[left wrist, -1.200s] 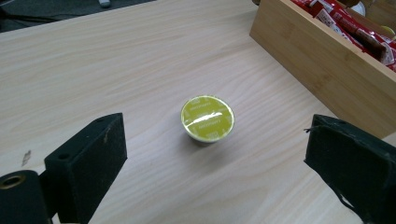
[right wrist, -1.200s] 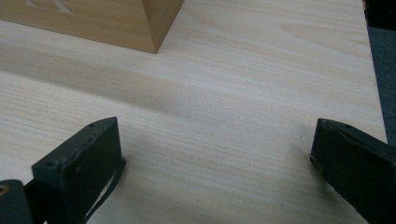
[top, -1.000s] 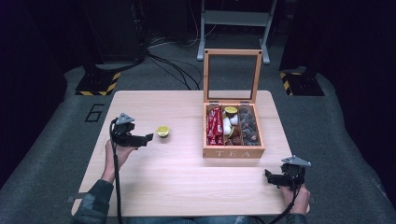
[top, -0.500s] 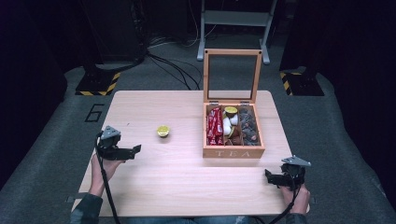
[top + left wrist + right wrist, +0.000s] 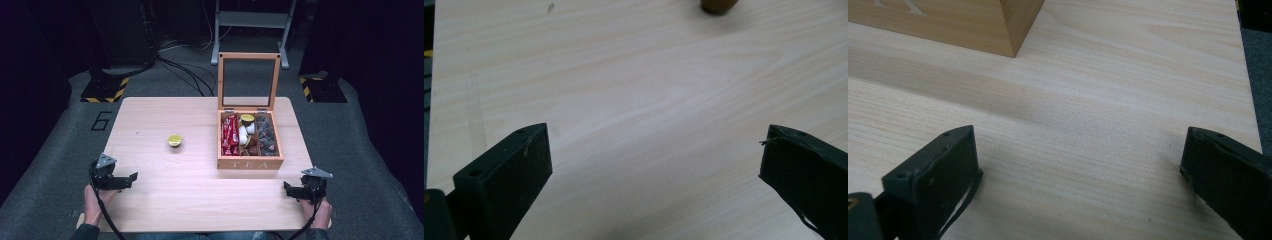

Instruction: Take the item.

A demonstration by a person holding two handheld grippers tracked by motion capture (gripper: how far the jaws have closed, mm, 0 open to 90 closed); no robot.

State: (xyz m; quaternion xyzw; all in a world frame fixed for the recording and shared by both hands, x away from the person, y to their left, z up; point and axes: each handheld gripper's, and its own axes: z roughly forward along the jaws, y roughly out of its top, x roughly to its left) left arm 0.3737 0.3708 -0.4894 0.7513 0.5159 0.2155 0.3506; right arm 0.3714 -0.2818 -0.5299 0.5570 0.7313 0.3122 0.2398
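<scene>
Both grippers, left and right, rest released at frame bottom, small yellow-lidded capsule standing mid-counter beside the open wooden tea box, seemingly unpacked.

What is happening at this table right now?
A person sits at a wooden table with a claw in each hand. The left claw and the right claw are both open, empty and near the front edge. A small gold capsule stands alone on the table. The wooden tea box is open, with red packets and capsules inside.
</scene>
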